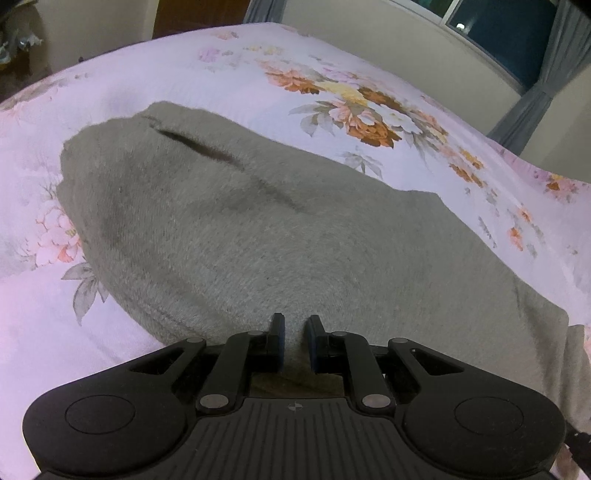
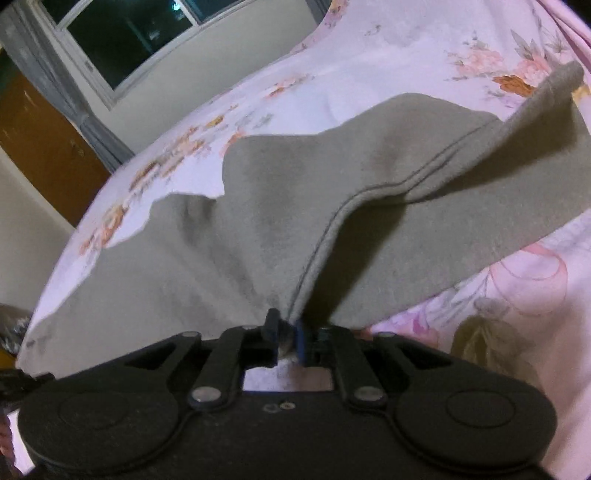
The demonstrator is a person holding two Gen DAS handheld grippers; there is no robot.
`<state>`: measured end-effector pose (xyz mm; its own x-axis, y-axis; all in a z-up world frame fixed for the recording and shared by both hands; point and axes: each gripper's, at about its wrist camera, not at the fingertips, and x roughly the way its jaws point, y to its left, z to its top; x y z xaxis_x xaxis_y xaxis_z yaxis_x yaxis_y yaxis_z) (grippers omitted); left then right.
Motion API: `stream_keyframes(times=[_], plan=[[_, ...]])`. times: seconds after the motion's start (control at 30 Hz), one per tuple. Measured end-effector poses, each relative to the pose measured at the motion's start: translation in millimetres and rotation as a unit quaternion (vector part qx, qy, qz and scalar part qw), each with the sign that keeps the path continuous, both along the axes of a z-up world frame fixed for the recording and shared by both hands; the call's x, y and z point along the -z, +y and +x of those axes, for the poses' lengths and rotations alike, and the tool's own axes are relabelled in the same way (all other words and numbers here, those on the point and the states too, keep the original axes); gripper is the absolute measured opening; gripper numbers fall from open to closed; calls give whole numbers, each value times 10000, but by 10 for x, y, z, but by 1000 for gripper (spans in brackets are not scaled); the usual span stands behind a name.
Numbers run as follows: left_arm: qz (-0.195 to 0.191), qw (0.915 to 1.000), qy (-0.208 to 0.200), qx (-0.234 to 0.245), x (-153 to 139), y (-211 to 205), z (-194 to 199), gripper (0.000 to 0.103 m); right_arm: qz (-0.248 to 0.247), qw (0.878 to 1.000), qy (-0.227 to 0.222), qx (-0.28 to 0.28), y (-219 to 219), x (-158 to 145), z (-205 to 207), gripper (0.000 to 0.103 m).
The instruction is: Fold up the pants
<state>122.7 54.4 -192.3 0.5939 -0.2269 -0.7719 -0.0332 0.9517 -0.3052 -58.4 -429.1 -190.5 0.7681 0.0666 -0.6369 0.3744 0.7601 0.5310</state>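
Observation:
Grey fleece pants (image 1: 236,229) lie on a floral bedsheet (image 1: 229,62), with a dark pocket slit toward the far left. My left gripper (image 1: 295,325) sits over the near edge of the pants, its jaws a small gap apart with grey cloth between them. In the right wrist view the pants (image 2: 258,221) are lifted and draped. My right gripper (image 2: 286,325) is shut on a seamed edge of the pants and holds it above the sheet (image 2: 517,314). A fold of cloth stretches up to the right.
The bed fills both views. A wall with a dark window (image 1: 509,33) and grey curtains (image 1: 532,107) stands beyond the bed. A brown door (image 2: 40,147) is at the left of the right wrist view.

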Motion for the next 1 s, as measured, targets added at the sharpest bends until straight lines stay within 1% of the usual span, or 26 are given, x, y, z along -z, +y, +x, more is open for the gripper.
stream_keyframes(times=[0.03, 0.1, 0.2, 0.33, 0.4, 0.43, 0.47, 0.53, 0.6, 0.67, 0.73, 0.77, 0.8, 0.9, 0.97, 1.0], plan=[[-33, 10000, -30, -2, -36, -13, -13, 13, 70, 9999, -78, 7, -19, -31, -19, 31], [-103, 9999, -89, 25, -89, -56, -38, 13, 171, 9992, -327, 127, -121, -103, -125, 36], [-113, 9997, -179, 121, -128, -170, -66, 13, 325, 9978, -456, 355, -323, -190, -194, 36], [-160, 9995, -93, 272, -97, -335, -61, 13, 148, 9965, -396, 720, -554, -242, -291, 36], [-126, 9994, -51, 315, -64, -391, -66, 13, 366, 9942, -399, 931, -707, -197, -350, 36], [-120, 9995, -28, 303, -47, -407, -71, 13, 557, 9924, -444, 1002, -783, -174, -384, 37], [-121, 9995, -13, 280, -29, -411, -78, 13, 619, 9917, -473, 1024, -832, -174, -388, 37], [-116, 9996, 0, 274, -10, -413, -76, 13, 466, 9923, -488, 1035, -887, -223, -336, 38], [-111, 9996, 7, 251, -8, -399, -74, 13, 413, 9912, -543, 1134, -986, -270, -242, 39], [-132, 9997, 21, 220, -2, -384, -70, 13, 311, 9905, -311, 1302, -1125, -273, -177, 39], [-133, 9997, 22, 215, 7, -380, -72, 13, 197, 9893, 142, 1441, -1225, -234, -80, 38], [-120, 9997, 19, 224, 14, -383, -74, 13, 243, 9878, 336, 1498, -1273, -189, -39, 38], [-111, 9997, 16, 226, 18, -389, -66, 13, 364, 9867, 417, 1530, -1320, -136, -13, 39], [-69, 9996, 5, 257, 32, -401, -71, 13, 674, 9831, 370, 1662, -1441, -8, 49, 47], [-67, 9996, 5, 262, 36, -396, -69, 13, 842, 9800, 155, 1797, -1501, 28, 71, 48], [-70, 9996, 7, 262, 37, -396, -68, 13, 829, 9801, 130, 1799, -1529, 46, 115, 42]])
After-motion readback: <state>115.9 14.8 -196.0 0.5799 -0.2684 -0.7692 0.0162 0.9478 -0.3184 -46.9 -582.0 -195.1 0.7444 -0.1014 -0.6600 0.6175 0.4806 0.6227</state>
